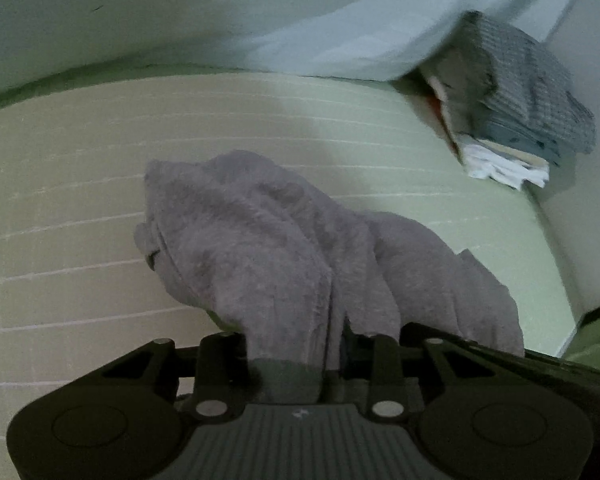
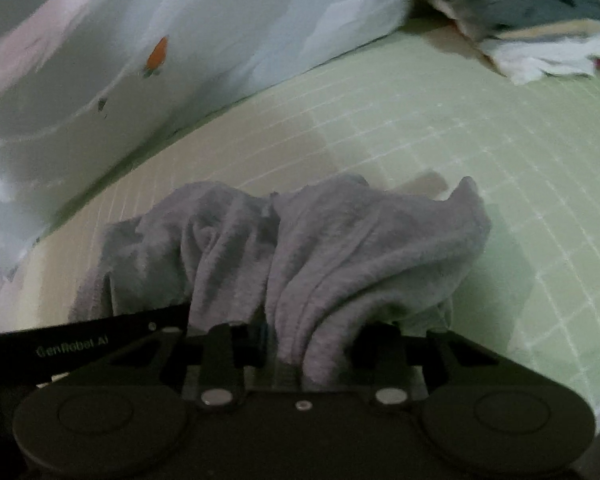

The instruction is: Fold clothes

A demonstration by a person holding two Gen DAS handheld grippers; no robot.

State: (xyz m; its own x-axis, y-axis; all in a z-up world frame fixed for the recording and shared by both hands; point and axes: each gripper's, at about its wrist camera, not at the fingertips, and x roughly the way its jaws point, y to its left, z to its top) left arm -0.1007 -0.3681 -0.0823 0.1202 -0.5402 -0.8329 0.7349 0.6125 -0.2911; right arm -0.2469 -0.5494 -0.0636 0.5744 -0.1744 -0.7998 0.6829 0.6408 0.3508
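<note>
The left gripper (image 1: 296, 344) has its fingers clenched on a bunch of the gray towel (image 1: 268, 240). The soft cloth is squeezed between them and spreads out in front in thick folds. The right gripper (image 2: 304, 344) has its fingers clenched on another bunch of the same gray towel (image 2: 300, 248). The two grippers are close together, and part of the left one shows as a black bar at the left side of the right camera view. The towel is crumpled and lies in a heap on the green bed (image 1: 80, 184), which has a sheet with thin white lines. Behind the towel, a pale blanket (image 2: 220, 20) with a small orange carrot print (image 2: 158, 54) is bunched up along the back of the bed. Well apart from the towel, at the far right, sits a stack of folded clothes (image 1: 512, 112) in gray, blue and white.
</note>
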